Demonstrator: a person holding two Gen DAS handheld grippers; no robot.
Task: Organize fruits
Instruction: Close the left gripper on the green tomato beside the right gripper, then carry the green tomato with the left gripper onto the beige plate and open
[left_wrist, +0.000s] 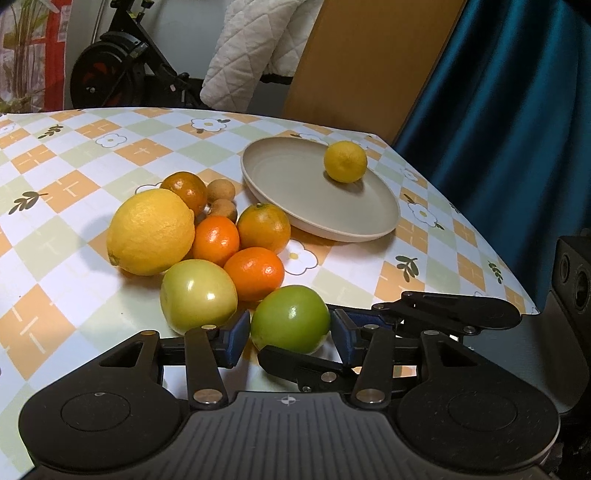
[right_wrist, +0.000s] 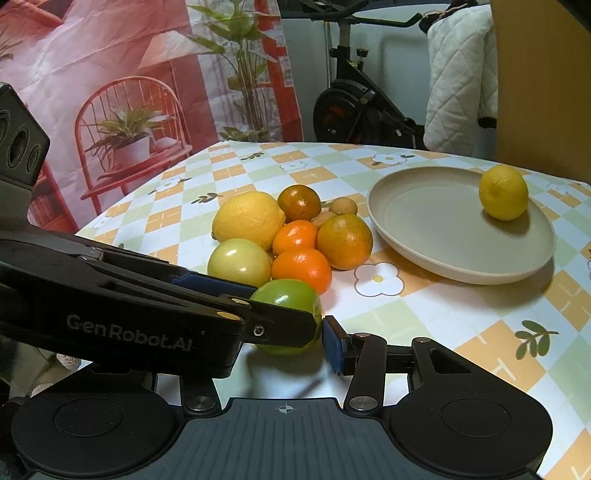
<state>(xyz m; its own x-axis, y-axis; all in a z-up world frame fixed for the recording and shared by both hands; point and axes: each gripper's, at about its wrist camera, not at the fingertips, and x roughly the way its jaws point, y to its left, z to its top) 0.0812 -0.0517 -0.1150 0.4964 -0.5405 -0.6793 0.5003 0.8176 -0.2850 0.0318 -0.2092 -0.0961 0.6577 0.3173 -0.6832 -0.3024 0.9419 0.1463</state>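
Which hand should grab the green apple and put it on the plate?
Probably left. The green apple sits squarely between the left gripper's pads. The right gripper meets it off-centre, with only one pad showing beside it, and the left gripper crosses in front of it.

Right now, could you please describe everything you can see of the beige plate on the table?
The plate is round, beige and matte, perhaps ceramic, shallow with a low raised rim. It lies flat on the checked tablecloth. One small lemon sits inside, near the far rim; the rest is bare. An orange lies close to its near edge, seemingly without touching.
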